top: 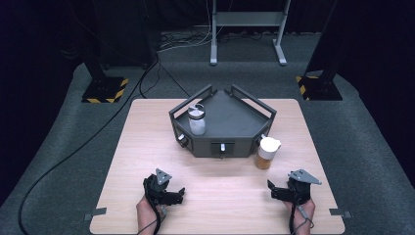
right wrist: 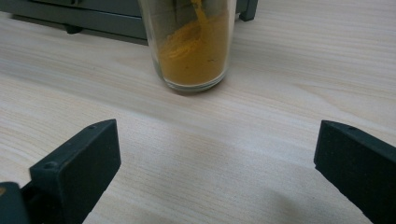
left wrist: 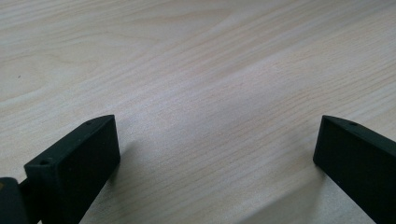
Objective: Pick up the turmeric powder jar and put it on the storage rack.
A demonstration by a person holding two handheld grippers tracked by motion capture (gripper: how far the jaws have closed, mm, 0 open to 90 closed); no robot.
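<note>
A dark grey corner-shaped rack [top: 235, 120] stands at the middle back of the wooden table [top: 147, 147]. On its left side is a jar of white contents with a grey lid [top: 197, 120]. A white-lidded glass jar of orange powder [top: 266, 152] stands on the table by the rack's right front corner. My left gripper [top: 169, 192] rests near the front edge, and its jaws [left wrist: 217, 135] are open over bare wood. My right gripper [top: 286, 188] is at the front right, open, with the orange jar [right wrist: 194, 46] a short way ahead of its jaws [right wrist: 217, 140].
The rack's front wall [right wrist: 93, 18] has a small knob [top: 222, 147]. Beyond the table, cables [top: 147, 78] run across the grey floor. Two dark posts with yellow-black striped bases [top: 105, 90] and a grey metal frame [top: 247, 29] stand behind.
</note>
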